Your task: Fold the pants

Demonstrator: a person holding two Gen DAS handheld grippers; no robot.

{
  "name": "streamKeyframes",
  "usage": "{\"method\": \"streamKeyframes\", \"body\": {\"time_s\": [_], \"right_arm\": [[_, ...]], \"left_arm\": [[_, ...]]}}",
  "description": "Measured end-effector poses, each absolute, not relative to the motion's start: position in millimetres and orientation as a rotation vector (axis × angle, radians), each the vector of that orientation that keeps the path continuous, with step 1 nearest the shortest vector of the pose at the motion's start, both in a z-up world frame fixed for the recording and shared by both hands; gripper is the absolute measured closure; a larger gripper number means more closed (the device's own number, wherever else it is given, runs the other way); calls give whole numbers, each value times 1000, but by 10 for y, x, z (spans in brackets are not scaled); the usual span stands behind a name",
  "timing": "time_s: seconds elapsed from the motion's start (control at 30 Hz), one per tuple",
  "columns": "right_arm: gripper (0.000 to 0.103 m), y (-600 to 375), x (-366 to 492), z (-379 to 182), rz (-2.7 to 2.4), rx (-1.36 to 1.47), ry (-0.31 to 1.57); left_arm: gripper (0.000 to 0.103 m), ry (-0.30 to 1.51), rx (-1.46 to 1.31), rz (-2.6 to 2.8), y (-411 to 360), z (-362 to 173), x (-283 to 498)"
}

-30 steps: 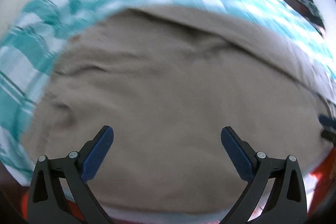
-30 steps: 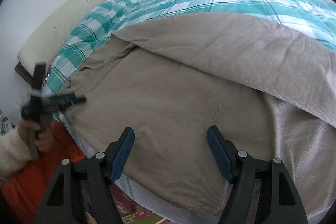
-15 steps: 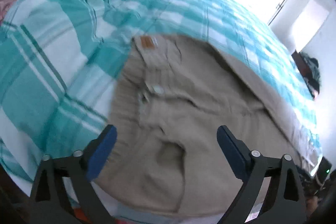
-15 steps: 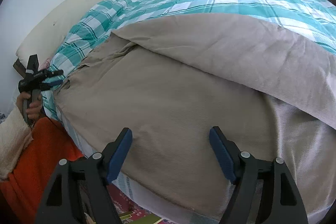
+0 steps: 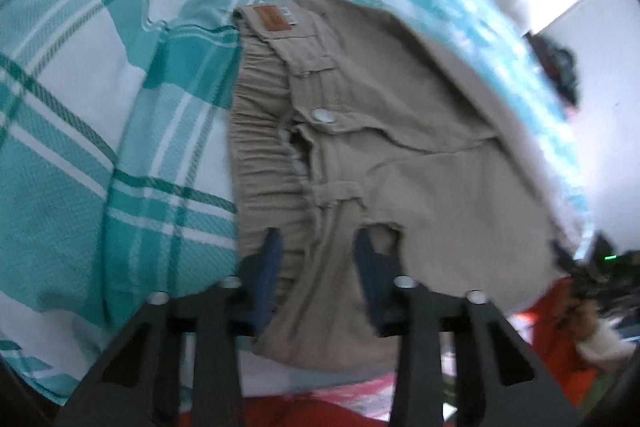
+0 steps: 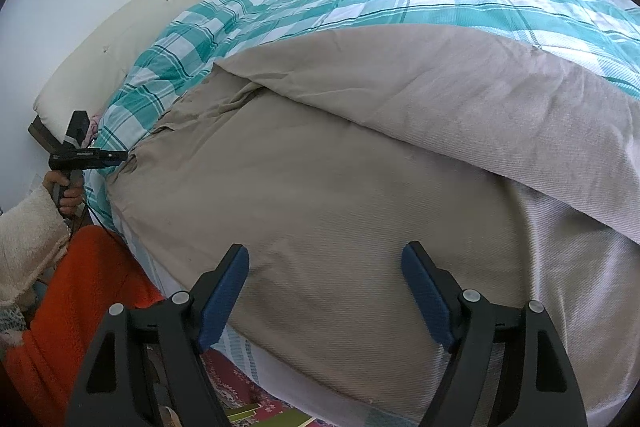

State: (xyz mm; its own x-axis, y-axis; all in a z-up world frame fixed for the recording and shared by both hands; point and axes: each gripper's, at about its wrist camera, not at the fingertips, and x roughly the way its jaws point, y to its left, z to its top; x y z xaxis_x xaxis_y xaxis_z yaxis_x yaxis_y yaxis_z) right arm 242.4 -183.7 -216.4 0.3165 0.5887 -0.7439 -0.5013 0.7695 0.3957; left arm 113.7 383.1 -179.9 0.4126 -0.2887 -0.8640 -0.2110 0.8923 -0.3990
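The beige pants (image 5: 400, 155) are laid flat on a teal-and-white checked bedspread (image 5: 80, 131), close to the near edge of the bed. In the left wrist view the waistband faces left; its elastic gathering, a metal snap button (image 5: 324, 115) and a brown leather patch (image 5: 272, 19) are visible. In the right wrist view one leg is seen folded across the other, forming a diagonal ridge.

The left gripper (image 5: 316, 255) is positioned at the waistband's near corner. Its jaws are closing, with waistband fabric bunched between the blue pads (image 5: 270, 267); firm contact of the pads cannot be confirmed. In the right wrist view it is seen at the far left, held by a hand (image 6: 66, 189) in a cream fleece sleeve (image 6: 28, 227).

The right gripper (image 6: 324, 291) is held over the leg fabric, jaws wide apart, nothing grasped.

A cream headboard cushion (image 6: 132, 27) is noted against the white wall, and an orange garment (image 6: 80, 307) beside the bed.
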Motion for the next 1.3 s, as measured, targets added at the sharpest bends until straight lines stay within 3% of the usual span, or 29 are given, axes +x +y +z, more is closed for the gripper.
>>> {"method": "streamKeyframes", "body": {"time_s": [0.17, 0.33, 0.37, 0.43, 0.5, 0.67, 0.8, 0.83, 0.87, 0.97, 1.0, 1.2, 1.3], "right_arm": [[20, -1821, 2413, -2160, 719, 93, 1020], [19, -1828, 2404, -2145, 718, 84, 1019], [19, -1835, 2403, -2143, 719, 87, 1019], [19, -1846, 2401, -2139, 721, 93, 1020], [19, -1851, 2404, -2139, 723, 94, 1020], [19, -1853, 2405, -2138, 724, 97, 1021], [20, -1959, 2417, -2033, 723, 148, 1042], [20, -2040, 2412, -1983, 716, 193, 1033], [20, -2222, 2404, -1913, 698, 290, 1008], [18, -2704, 2403, -1868, 622, 543, 955], [17, -2924, 2406, -1912, 579, 658, 941], [17, -3505, 2544, -2087, 341, 908, 893], [18, -3664, 2603, -2134, 246, 1010, 874]], "left_arm": [[67, 1222, -374, -49, 3619, -1892, 1230], [60, 1230, -452, -38, 3693, -1915, 1266], [63, 1237, -463, -48, 3694, -1918, 1256], [88, 1244, -477, -64, 3695, -1917, 1243], [99, 1228, -442, -41, 3679, -1875, 1212], [103, 1212, -241, 268, 3687, -1840, 1179], [100, 1201, -283, 368, 3752, -1800, 1031], [99, 1173, -290, 362, 3712, -1727, 981], [90, 1141, -299, 344, 3652, -1637, 929], [38, 1055, -285, 326, 3442, -1376, 817], [31, 1030, -274, 322, 3367, -1305, 805], [29, 1004, -219, 243, 2866, -1081, 1048], [24, 1006, -197, 181, 2591, -1057, 1209]]}}
